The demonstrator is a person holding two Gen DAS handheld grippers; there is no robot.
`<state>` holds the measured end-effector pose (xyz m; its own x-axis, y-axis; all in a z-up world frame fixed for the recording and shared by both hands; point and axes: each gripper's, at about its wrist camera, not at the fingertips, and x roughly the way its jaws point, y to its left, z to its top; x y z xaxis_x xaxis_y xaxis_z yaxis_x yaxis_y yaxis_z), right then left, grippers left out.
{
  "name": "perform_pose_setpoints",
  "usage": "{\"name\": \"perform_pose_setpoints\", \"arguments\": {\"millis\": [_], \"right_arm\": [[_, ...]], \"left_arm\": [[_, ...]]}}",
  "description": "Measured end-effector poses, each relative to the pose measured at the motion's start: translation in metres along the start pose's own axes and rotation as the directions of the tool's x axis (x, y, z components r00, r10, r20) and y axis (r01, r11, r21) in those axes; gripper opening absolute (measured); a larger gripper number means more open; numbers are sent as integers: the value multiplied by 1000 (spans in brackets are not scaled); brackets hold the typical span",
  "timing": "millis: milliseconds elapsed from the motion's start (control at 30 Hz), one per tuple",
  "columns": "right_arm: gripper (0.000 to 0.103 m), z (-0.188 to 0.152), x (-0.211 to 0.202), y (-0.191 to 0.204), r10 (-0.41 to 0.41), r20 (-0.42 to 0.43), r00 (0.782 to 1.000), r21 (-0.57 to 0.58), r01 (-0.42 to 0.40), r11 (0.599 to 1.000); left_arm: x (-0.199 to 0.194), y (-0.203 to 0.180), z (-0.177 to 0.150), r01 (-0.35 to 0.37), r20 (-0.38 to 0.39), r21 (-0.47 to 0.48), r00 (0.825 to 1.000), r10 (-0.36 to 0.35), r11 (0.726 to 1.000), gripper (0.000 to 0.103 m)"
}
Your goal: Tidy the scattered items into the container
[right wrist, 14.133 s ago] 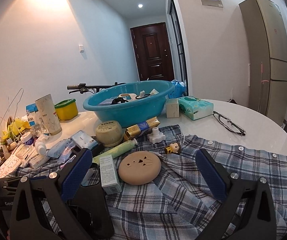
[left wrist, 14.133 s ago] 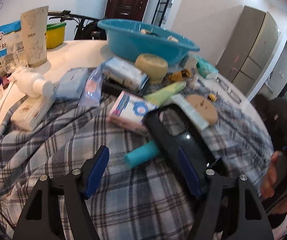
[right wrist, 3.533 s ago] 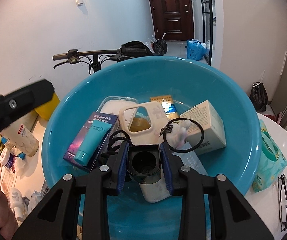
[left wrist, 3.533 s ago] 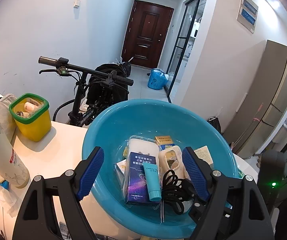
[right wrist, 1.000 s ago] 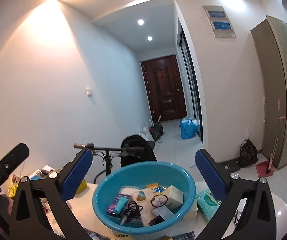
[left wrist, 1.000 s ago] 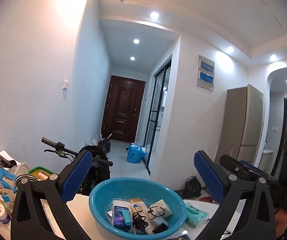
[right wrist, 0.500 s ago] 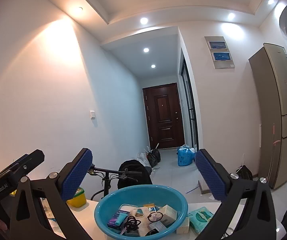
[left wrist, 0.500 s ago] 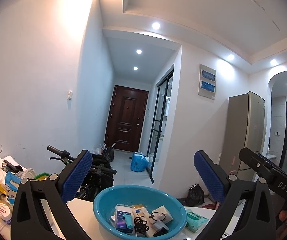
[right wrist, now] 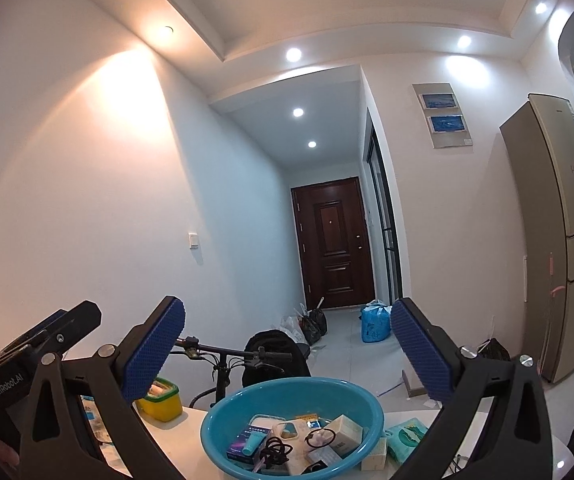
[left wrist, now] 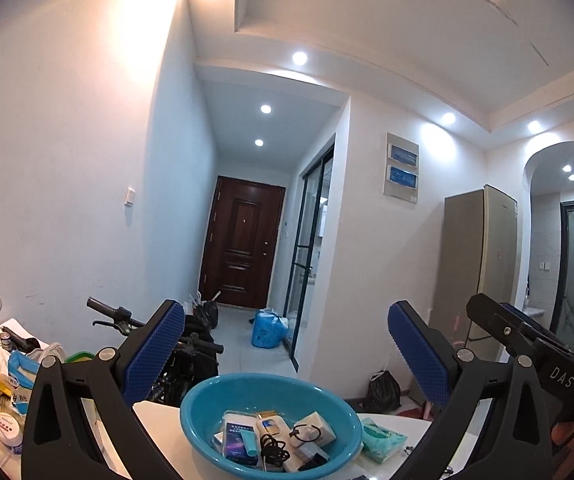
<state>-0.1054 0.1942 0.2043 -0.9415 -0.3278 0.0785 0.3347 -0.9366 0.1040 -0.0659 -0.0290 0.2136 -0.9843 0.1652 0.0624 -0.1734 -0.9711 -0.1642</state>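
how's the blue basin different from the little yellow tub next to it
The blue basin is a wide, round open bowl; the yellow tub is far smaller and boxier. The basin is one plain teal colour, while the tub has a green rim. The basin holds a heap of boxes, a tube and a black cord; the tub's contents are too small to make out. Both sit on the white table.

We see a glossy teal plastic basin (left wrist: 271, 394) on a smooth white surface (left wrist: 167, 432); claw pads (right wrist: 155, 346) are textured blue rubber.

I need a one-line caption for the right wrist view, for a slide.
Open right gripper raised above the blue basin holding boxes, a teal tube and a black cable.
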Motion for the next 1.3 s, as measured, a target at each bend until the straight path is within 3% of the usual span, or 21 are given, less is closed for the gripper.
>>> {"name": "perform_pose_setpoints", "arguments": {"millis": [333,500,600,900,1167,1300], "right_arm": [[103,-19,-15,5,3,-117,993,-79,-12,997],[103,-31,-25,3,19,-186,982,-74,-33,997],[103,-41,-29,2,5,-230,973,-58,-18,998],[103,-75,-53,-6,46,-335,941,69,-24,997],[103,-105,-58,-3,-10,-393,920,37,27,999],[103,-122,-54,-1,-25,-434,900,27,40,999]], "left_arm": [[-13,-1,-11,15,-89,-2,996,-15,1000,103],[-32,-3,-18,-40,-77,29,996,42,999,103],[-37,-4,-25,-48,-114,39,992,52,998,103],[-56,10,-57,-69,-258,-34,964,58,997,103],[-66,5,-92,-90,-286,34,953,96,995,103],[-60,5,-113,-97,-336,44,936,106,994,103]]}}
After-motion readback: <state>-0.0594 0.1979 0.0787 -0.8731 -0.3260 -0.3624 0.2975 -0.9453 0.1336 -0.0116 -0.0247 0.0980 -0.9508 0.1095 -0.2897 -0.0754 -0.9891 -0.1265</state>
